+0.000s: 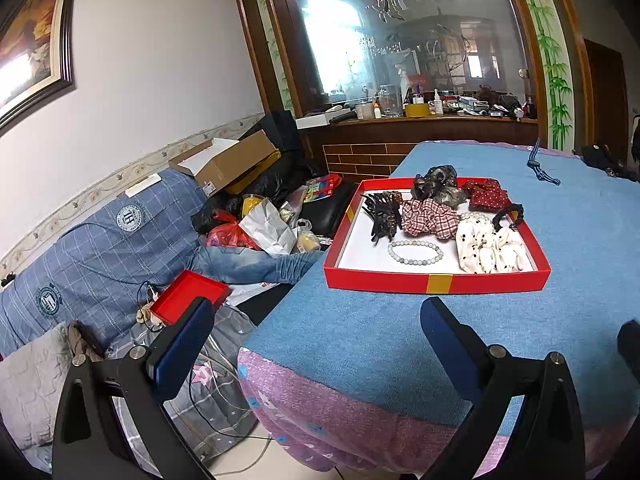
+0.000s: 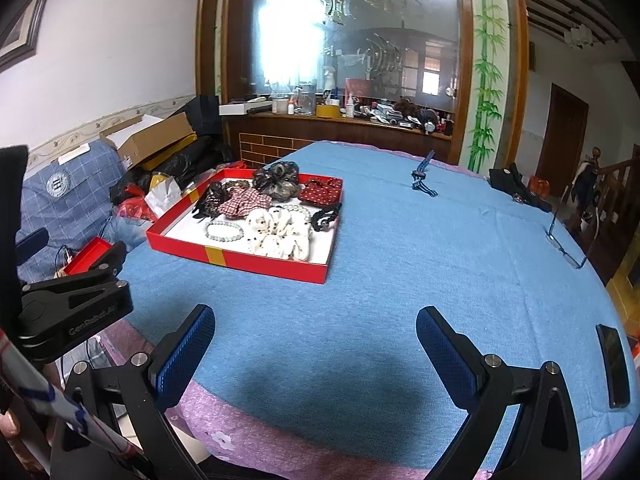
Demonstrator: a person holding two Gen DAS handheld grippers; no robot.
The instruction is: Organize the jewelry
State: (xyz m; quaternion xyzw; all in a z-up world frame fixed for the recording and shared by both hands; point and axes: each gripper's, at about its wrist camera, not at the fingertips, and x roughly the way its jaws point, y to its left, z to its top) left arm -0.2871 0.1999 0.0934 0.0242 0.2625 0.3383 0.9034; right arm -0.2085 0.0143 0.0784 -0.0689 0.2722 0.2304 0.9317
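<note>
A shallow red tray sits on the blue tablecloth. It holds a pale bead bracelet, a white dotted scrunchie, a red checked scrunchie, a red dotted scrunchie, a dark scrunchie, a black claw clip and a black beaded band. A blue cord item lies on the cloth beyond the tray. My left gripper is open and empty near the table's corner. My right gripper is open and empty above the cloth.
A small red box lid lies on the cluttered sofa left of the table. Glasses and a black phone lie on the table's right side. A dark item sits at the far right edge. A cluttered counter stands behind.
</note>
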